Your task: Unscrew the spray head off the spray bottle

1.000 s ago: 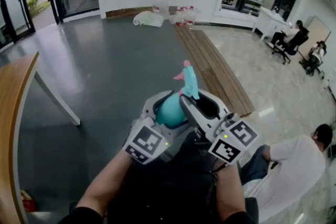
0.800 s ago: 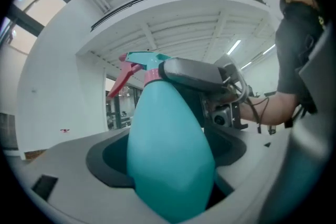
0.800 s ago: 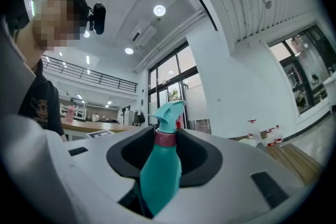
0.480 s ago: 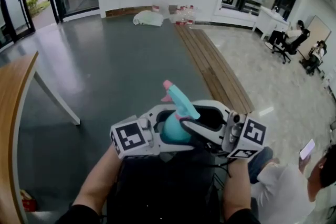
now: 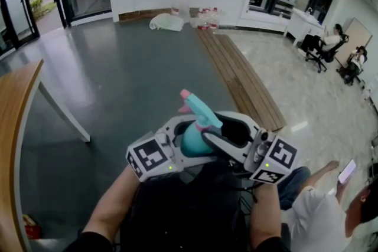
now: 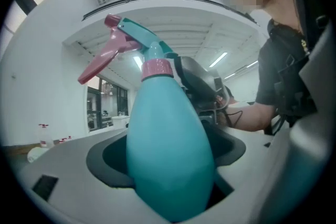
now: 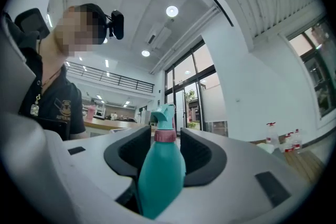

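A teal spray bottle (image 5: 192, 140) with a teal spray head (image 5: 199, 108), pink trigger and pink collar (image 6: 156, 68) is held up in front of me. My left gripper (image 5: 188, 134) is shut on the bottle's wide body (image 6: 168, 149), which fills the left gripper view. My right gripper (image 5: 227, 130) comes in from the right. Its jaws are opening and stand on either side of the bottle's upper body (image 7: 160, 173), below the collar, without visibly pressing on it. The spray head (image 7: 163, 115) rises beyond the right jaws, and its nozzle points up and to the left in the head view.
A wooden table (image 5: 15, 127) with a slanted leg (image 5: 62, 112) stands at the left. A strip of wooden planks (image 5: 239, 77) runs across the floor ahead. Bottles (image 5: 180, 3) stand by the far wall. A person (image 5: 319, 215) sits low at my right.
Over the last second the bottle has swung so its spray head leans left, and both grippers have turned with it. Hardly anything has moved in the last half second.
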`<state>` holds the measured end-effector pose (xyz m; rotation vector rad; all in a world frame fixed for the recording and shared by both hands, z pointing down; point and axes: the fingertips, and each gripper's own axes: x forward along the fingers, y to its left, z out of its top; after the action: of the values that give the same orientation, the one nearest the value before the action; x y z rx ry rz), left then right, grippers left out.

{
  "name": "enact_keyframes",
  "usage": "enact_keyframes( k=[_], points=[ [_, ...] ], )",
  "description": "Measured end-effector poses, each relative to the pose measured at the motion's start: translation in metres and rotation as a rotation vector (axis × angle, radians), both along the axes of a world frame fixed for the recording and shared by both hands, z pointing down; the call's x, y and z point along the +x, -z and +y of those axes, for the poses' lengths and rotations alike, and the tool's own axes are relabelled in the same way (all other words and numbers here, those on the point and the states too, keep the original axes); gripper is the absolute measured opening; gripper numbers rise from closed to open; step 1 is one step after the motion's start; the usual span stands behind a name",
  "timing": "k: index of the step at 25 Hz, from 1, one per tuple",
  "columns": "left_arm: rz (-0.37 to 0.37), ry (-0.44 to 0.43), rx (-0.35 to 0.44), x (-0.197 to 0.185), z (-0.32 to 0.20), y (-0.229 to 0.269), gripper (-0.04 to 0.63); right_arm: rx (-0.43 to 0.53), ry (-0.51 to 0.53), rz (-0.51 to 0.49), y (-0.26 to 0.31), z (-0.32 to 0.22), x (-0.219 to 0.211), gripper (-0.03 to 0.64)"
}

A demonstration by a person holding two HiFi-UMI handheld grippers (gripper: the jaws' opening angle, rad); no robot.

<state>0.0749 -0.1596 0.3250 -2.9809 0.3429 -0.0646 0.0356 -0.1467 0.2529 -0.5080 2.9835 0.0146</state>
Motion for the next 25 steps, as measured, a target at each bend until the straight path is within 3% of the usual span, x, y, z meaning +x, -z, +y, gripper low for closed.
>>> enact_keyframes(
  k=[2, 6, 12, 17, 20, 25],
  points=[
    [0.007, 0.103, -0.008, -0.006, -0.017, 0.0, 0.42, -0.019, -0.081, -0.01, -0.001, -0.011, 0.003, 0.193],
    [-0.02, 0.297, 0.007, -0.012, -0.045, -0.011, 0.42, -0.059, -0.229, -0.036, -0.007, -0.027, 0.006, 0.193],
    [-0.059, 0.44, 0.009, -0.02, -0.062, -0.023, 0.419, -0.093, -0.365, 0.018, -0.021, -0.039, -0.007, 0.194],
    [-0.097, 0.454, 0.028, -0.009, -0.056, -0.026, 0.419, -0.103, -0.398, 0.025, -0.022, -0.039, -0.009, 0.193],
    [-0.107, 0.444, 0.029, -0.009, -0.054, -0.028, 0.419, -0.088, -0.422, 0.05, -0.024, -0.042, -0.006, 0.146],
    [-0.088, 0.336, 0.011, -0.005, -0.042, -0.025, 0.419, -0.078, -0.335, 0.054, -0.023, -0.037, -0.002, 0.141]
  ],
)
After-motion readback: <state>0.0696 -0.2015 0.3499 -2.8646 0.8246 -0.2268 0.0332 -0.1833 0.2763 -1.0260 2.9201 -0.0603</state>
